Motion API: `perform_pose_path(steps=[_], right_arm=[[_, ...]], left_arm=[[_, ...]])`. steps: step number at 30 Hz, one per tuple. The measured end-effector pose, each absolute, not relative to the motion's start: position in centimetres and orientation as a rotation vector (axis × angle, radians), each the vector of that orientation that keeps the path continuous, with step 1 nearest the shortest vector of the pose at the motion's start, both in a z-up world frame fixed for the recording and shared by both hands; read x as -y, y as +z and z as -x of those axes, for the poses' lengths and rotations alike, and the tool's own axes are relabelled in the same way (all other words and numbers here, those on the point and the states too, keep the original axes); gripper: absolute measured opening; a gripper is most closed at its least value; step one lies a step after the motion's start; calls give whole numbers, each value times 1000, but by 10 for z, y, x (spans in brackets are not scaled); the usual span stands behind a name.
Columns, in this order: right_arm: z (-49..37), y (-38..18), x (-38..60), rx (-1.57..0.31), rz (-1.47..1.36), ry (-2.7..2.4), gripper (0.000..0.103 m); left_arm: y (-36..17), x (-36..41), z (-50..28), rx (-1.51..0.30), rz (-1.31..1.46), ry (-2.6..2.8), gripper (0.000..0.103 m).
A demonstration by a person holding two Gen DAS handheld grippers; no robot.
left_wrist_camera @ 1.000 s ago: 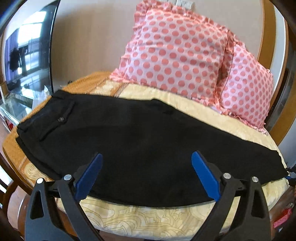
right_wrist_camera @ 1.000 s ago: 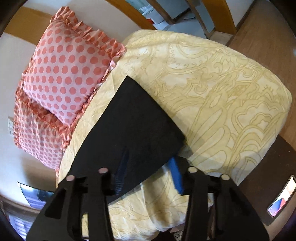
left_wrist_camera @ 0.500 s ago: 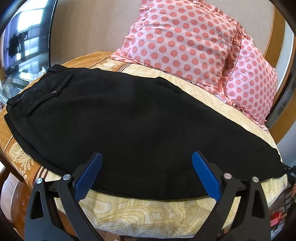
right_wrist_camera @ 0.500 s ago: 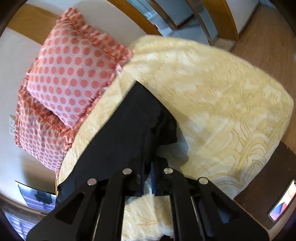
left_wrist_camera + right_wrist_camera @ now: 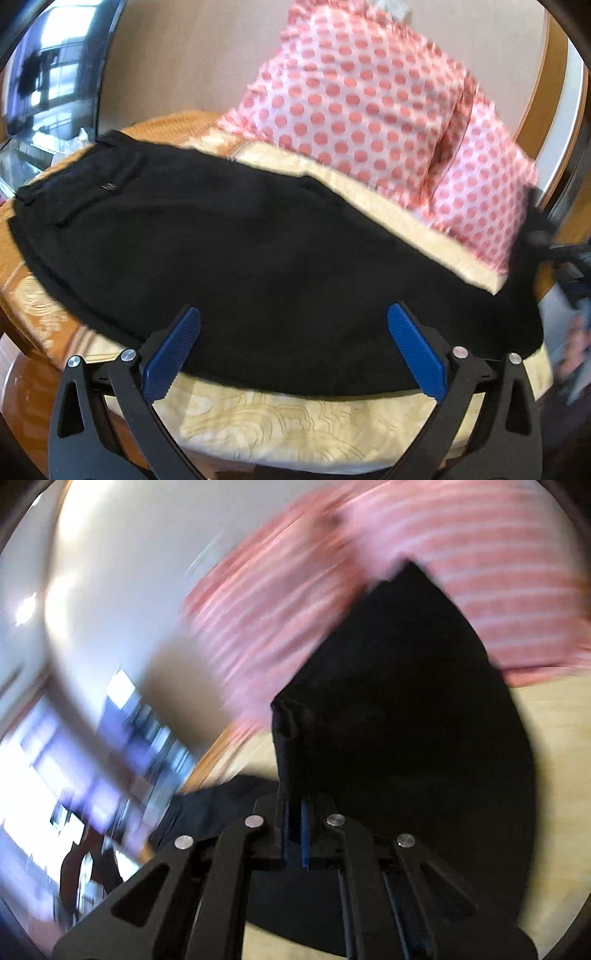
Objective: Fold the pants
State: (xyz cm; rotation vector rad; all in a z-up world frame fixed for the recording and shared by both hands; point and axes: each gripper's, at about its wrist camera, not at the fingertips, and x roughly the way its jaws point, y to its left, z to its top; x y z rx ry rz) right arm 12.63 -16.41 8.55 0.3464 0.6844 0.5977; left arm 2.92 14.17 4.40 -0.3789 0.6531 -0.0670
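Note:
Black pants [image 5: 240,251] lie flat across a yellow patterned bedspread [image 5: 295,424], waistband at the left, leg hem at the right. My left gripper [image 5: 291,350] is open and empty, its blue pads over the near edge of the pants at mid-length. My right gripper [image 5: 294,834] is shut on the hem end of the pants [image 5: 388,720] and holds it lifted off the bed; the cloth hangs folded from the jaws. The right gripper also shows blurred at the far right of the left wrist view [image 5: 554,247].
Two pink polka-dot pillows [image 5: 369,118] lean against the wall behind the pants. A dark screen [image 5: 48,74] stands at the far left. A wooden frame edge [image 5: 22,387] shows at the lower left. The right wrist view is heavily blurred.
My right gripper closed on the hem, then lifted it and swung it up and toward the pillows. The left gripper pulled back slightly and stayed open.

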Motion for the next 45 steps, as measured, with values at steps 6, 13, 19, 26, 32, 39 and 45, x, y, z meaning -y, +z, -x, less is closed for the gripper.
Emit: perform_pose_path(steps=[6, 13, 19, 26, 32, 39, 45], right_arm=[[-152, 10, 48, -934, -203, 700, 4], [-130, 47, 44, -697, -131, 640, 4], [-127, 63, 35, -584, -140, 592, 5], [-118, 17, -11, -792, 74, 710, 70], [-111, 15, 4, -821, 0, 757, 92], [-113, 18, 31, -829, -155, 764, 92], [-112, 15, 29, -833, -173, 774, 92]], left_arm=[[69, -203, 15, -540, 449, 77, 102], [51, -278, 32, -537, 642, 195, 102], [37, -296, 24, -549, 759, 166, 102], [34, -296, 14, -577, 744, 163, 102], [30, -309, -1, -623, 781, 161, 102], [23, -324, -11, -668, 877, 193, 102], [24, -327, -32, -705, 906, 221, 92]])
